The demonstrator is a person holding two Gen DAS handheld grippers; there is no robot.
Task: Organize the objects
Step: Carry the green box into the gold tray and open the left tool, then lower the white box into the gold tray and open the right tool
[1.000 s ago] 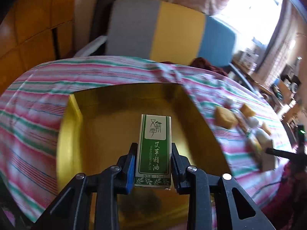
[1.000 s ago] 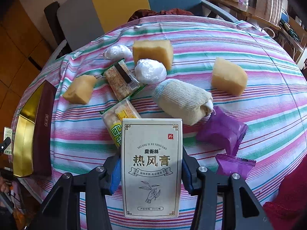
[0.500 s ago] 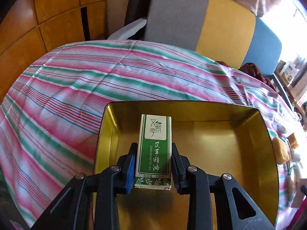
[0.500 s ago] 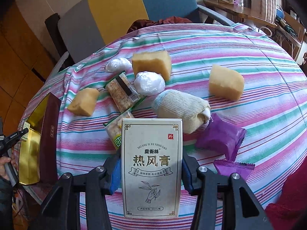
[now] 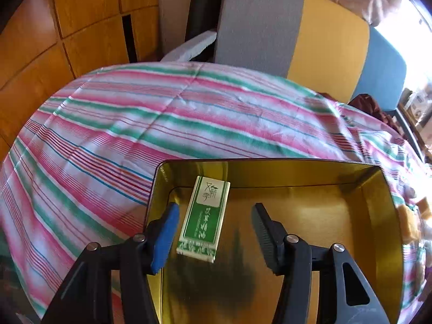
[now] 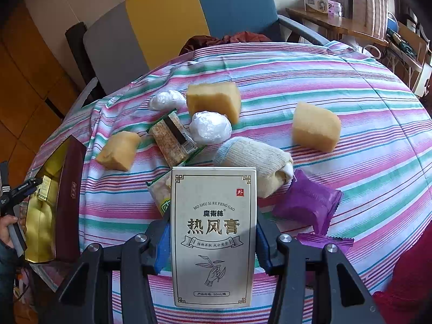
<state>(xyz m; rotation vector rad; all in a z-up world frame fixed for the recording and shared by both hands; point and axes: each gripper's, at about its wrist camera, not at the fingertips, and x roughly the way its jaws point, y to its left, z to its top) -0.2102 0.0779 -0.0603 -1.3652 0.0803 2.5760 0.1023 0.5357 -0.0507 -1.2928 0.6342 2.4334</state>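
Left wrist view: the left gripper (image 5: 216, 210) hangs over the gold tin (image 5: 383, 216), its jaws opening; the green-and-white box (image 5: 203, 217) lies between them in the tin's near-left corner, touching neither pad.

Right wrist view: the right gripper (image 6: 213, 239) pinches the beige carton (image 6: 213, 237) upright, well right of the tin (image 6: 40, 221), just before a rolled sock (image 6: 253, 158).

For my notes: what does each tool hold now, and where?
Left tool, opening: nothing; green box lies free. Right tool: beige box, by its long sides.

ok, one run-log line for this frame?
left gripper: jaws opening, green box loose in gold tin | right gripper: shut on beige box above table
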